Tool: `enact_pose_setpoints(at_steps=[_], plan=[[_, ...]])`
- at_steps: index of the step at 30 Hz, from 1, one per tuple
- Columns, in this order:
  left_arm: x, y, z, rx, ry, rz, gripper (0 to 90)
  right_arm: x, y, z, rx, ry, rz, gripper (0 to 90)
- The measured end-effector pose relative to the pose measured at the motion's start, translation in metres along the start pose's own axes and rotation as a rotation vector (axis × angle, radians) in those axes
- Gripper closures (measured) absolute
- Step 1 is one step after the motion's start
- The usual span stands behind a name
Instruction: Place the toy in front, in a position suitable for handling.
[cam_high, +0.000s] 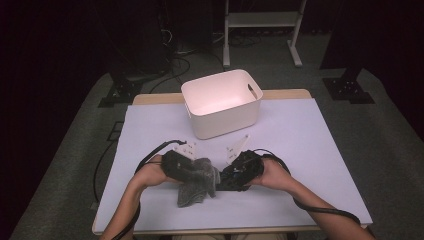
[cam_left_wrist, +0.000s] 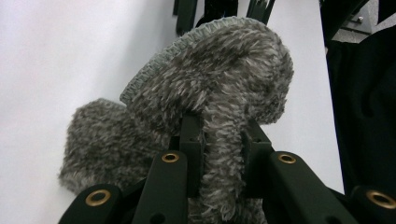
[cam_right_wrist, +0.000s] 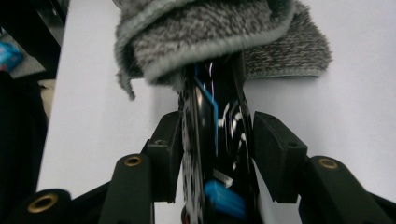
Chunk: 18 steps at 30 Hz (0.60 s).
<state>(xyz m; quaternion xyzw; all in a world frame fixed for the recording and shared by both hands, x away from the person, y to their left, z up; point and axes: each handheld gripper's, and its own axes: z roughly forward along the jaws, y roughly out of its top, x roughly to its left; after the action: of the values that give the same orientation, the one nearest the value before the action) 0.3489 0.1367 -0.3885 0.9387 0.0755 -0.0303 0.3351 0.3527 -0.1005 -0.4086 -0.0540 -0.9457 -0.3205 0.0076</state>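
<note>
A grey fuzzy cloth (cam_high: 196, 184) lies bunched on the white table sheet between the two hands. My left gripper (cam_high: 199, 171) comes in from the left and is shut on a fold of the cloth (cam_left_wrist: 224, 70), which is pinched between its jaws (cam_left_wrist: 222, 135) and arches up over them. My right gripper (cam_high: 220, 182) points in from the right. Between its jaws (cam_right_wrist: 217, 140) stands a glossy black flat thing (cam_right_wrist: 219, 107) with blue and white marks. A narrow gap shows beside the right pad (cam_right_wrist: 275, 154). The thing's far end is hidden under the cloth's hemmed edge (cam_right_wrist: 201, 32).
A white plastic bin (cam_high: 222, 102) with cut-out handles stands behind the hands at the middle back of the table (cam_high: 310, 150). Black cables trail from both grippers across the sheet. Dark stands and a white frame are on the floor beyond the table.
</note>
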Motion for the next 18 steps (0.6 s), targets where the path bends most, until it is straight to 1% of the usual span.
enact_pose_setpoints(at_steps=[1, 5, 10, 11, 12, 14, 15, 16, 17, 18], plan=[[0.000, 0.001, 0.001, -0.001, -0.002, 0.001, 75.3, 0.000, 0.002, 0.003, 0.014, 0.001, -0.011, 52.0], [0.000, 0.002, 0.003, -0.001, -0.010, 0.003, 75.4, 0.000, 0.005, 0.010, 0.040, 0.008, -0.018, 51.9], [0.001, 0.004, 0.004, 0.008, -0.008, 0.013, 75.4, -0.002, 0.007, 0.013, 0.070, 0.022, -0.012, 51.1], [0.001, 0.005, 0.004, 0.009, -0.009, 0.013, 75.3, -0.003, 0.008, 0.014, 0.077, 0.033, -0.002, 50.9], [0.001, 0.005, 0.004, 0.010, -0.009, 0.014, 75.3, -0.004, 0.008, 0.014, 0.082, 0.036, -0.002, 51.0], [0.001, 0.004, 0.004, 0.008, -0.007, 0.019, 75.3, -0.005, 0.010, 0.015, 0.098, 0.046, 0.014, 50.9], [0.001, 0.004, 0.004, 0.006, -0.005, 0.013, 75.3, -0.005, 0.011, 0.015, 0.106, 0.047, 0.015, 51.2], [0.001, 0.004, 0.004, 0.008, -0.007, 0.012, 75.4, -0.004, 0.012, 0.015, 0.113, 0.035, -0.009, 52.0], [0.001, 0.004, 0.005, 0.013, -0.012, 0.012, 75.3, -0.003, 0.013, 0.015, 0.119, 0.031, -0.018, 53.7], [0.000, 0.003, 0.005, 0.007, -0.011, 0.012, 75.3, -0.003, 0.013, 0.015, 0.119, 0.031, -0.021, 54.7]])
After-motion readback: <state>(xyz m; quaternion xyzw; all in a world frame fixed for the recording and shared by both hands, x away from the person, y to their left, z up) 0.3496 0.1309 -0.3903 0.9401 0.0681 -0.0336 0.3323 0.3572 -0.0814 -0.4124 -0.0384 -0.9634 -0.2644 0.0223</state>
